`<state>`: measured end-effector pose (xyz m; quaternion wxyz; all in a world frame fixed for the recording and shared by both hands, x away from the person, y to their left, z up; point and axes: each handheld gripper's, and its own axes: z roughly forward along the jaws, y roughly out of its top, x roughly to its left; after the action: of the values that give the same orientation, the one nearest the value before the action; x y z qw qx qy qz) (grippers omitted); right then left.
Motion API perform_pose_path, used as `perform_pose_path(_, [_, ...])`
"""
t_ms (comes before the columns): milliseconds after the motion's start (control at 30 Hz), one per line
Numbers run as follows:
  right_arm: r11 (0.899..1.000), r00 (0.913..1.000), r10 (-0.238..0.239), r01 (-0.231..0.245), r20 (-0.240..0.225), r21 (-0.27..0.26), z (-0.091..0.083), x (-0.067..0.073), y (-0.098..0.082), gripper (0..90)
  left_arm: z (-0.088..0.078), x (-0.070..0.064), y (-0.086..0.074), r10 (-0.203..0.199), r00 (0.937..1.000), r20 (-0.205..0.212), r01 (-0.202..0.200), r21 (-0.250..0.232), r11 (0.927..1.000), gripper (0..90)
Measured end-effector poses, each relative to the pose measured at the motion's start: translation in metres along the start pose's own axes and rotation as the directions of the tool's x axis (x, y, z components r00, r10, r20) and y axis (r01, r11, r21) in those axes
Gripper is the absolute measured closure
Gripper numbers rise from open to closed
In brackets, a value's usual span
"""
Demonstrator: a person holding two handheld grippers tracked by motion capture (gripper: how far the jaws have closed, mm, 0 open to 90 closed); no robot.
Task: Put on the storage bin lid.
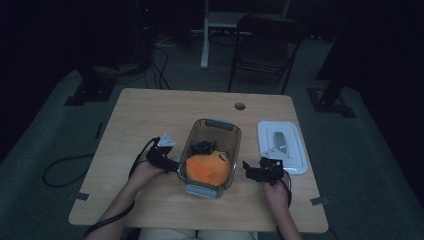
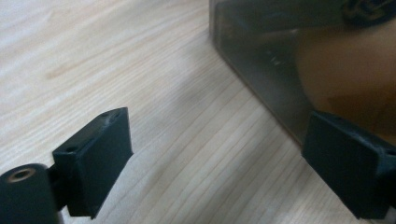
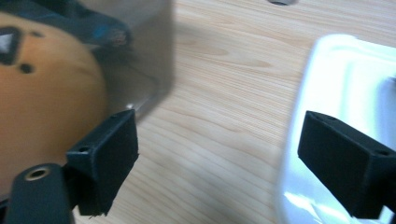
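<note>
A clear plastic container (image 1: 212, 123) stands in the middle of the wooden table (image 1: 150, 115). Inside it lie a round orange soft thing (image 1: 207, 169) at the near end and a small dark object (image 1: 203, 147) behind it. My left gripper (image 1: 172, 166) sits open at the container's left wall (image 2: 261, 70), jaws (image 2: 217, 121) wide over bare wood, with the orange thing (image 2: 345, 60) behind the wall. On the other side my right gripper (image 1: 247, 170) is open too (image 3: 218, 119), nothing between its jaws, in the gap between the container (image 3: 144, 56) and a white lid (image 3: 345, 79).
The white lid (image 1: 295, 150) lies flat near the table's right edge. A cable hole (image 1: 240, 106) is at the back of the table. Beyond the table stand a dark folding chair (image 1: 265, 40) and a white post (image 1: 205, 35); a cable (image 1: 60, 170) loops on the floor at left.
</note>
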<state>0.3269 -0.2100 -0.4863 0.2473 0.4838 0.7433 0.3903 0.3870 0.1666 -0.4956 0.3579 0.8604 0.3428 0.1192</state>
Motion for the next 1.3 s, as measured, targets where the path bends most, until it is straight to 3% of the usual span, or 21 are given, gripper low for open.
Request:
perform_pose_path(33, [1.000, 0.9999, -0.001, 0.001, 0.015, 0.001, -0.002, -0.003, 0.000, 11.3, 0.000, 0.001, 0.000, -0.005, 0.9999, 0.011, 0.004, 0.018, 0.9998, 0.2])
perform_pose_path(100, [1.000, 0.9998, 0.017, -0.016, 0.009, -0.015, -0.008, -0.011, -0.001, 11.0, 0.001, 0.001, 0.000, -0.003, 0.9999, 0.016, 0.003, 0.028, 0.9996, 0.3])
perform_pose_path(300, [0.999, 0.9918, 0.050, -0.050, 0.117, -0.001, -0.018, -0.035, -0.002, 11.1, 0.002, -0.002, -0.002, 0.028, 0.9996, 0.010, -0.028, 0.019, 0.9994, 0.4])
perform_pose_path(433, [0.997, 0.9801, 0.072, -0.075, 0.185, 0.009, -0.019, -0.055, -0.003, 15.6, 0.002, -0.004, -0.004, 0.036, 0.9993, 0.008, -0.036, 0.016, 0.9992, 0.4])
perform_pose_path(633, [0.990, 0.9570, 0.132, -0.141, 0.259, 0.017, -0.010, -0.081, -0.004, 31.6, 0.003, -0.012, -0.003, 0.064, 0.9979, 0.010, -0.064, 0.020, 0.9977, 0.4])
perform_pose_path(767, [0.987, 0.9586, 0.128, -0.148, 0.254, 0.062, 0.003, -0.090, -0.004, 34.9, 0.004, -0.020, 0.000, 0.092, 0.9958, 0.009, -0.092, 0.018, 0.9956, 0.4])
perform_pose_path(900, [0.981, 0.9519, 0.134, -0.166, 0.276, 0.098, 0.015, -0.096, -0.005, 43.5, 0.007, -0.029, 0.002, 0.100, 0.9947, 0.025, -0.100, 0.015, 0.9949, 0.3])
perform_pose_path(1067, [0.976, 0.9584, 0.134, -0.171, 0.252, 0.132, 0.024, -0.100, -0.004, 54.5, 0.009, -0.038, 0.003, 0.119, 0.9922, 0.037, -0.119, 0.008, 0.9928, 0.3])
perform_pose_path(1200, [0.974, 0.9593, 0.135, -0.174, 0.248, 0.144, 0.028, -0.100, -0.003, 57.1, 0.012, -0.042, 0.004, 0.111, 0.9926, 0.047, -0.112, 0.001, 0.9937, 0.3])
perform_pose_path(1300, [0.975, 0.9587, 0.124, -0.166, 0.256, 0.150, 0.028, -0.100, -0.002, 65.9, 0.013, -0.046, 0.005, 0.114, 0.9917, 0.058, -0.114, -0.001, 0.9934, 0.3])
